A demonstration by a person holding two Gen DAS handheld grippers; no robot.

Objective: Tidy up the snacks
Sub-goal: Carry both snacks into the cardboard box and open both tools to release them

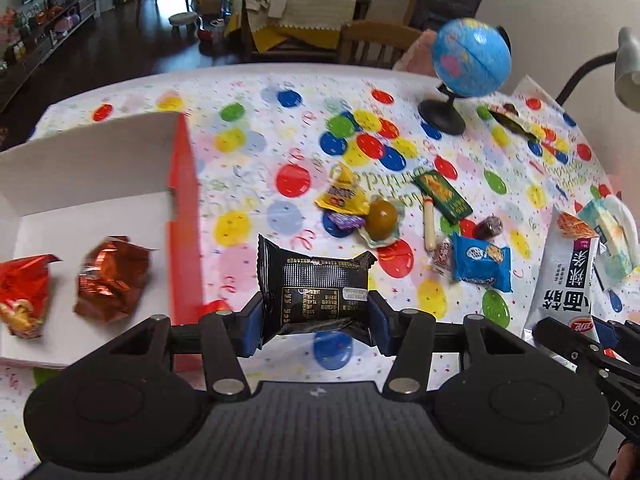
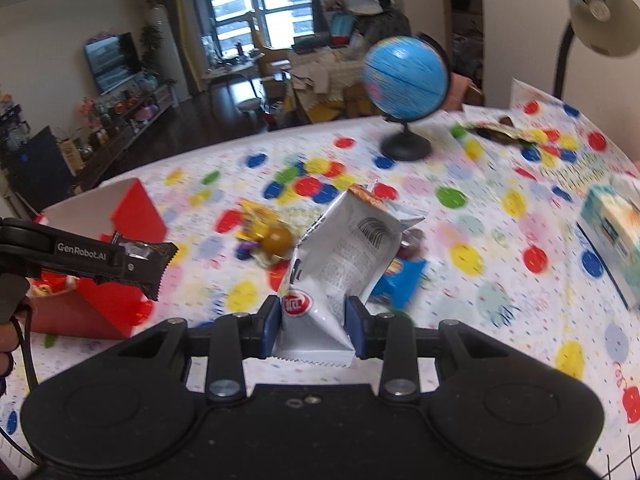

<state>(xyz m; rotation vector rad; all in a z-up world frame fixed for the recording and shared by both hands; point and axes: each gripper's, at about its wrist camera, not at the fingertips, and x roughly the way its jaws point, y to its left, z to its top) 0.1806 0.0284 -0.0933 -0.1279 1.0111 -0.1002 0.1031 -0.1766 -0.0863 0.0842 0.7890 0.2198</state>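
My left gripper (image 1: 315, 322) is shut on a black snack packet (image 1: 314, 286), held above the table just right of the red-and-white box (image 1: 182, 168). Two red foil snack packets (image 1: 112, 278) lie inside that box. My right gripper (image 2: 314, 330) is shut on a white snack bag (image 2: 344, 252), lifted off the table; the same white snack bag (image 1: 564, 276) shows at the right of the left wrist view. Loose snacks stay on the cloth: a yellow packet (image 1: 344, 196), a brown ball sweet (image 1: 382, 215), a green bar (image 1: 442, 196), a blue biscuit packet (image 1: 482, 262).
A blue globe (image 1: 472, 58) on a black stand is at the back right of the table. A tissue box (image 2: 614, 236) lies at the right edge, and a desk lamp (image 2: 600, 16) rises behind it. The table carries a balloon-print cloth (image 1: 256, 160).
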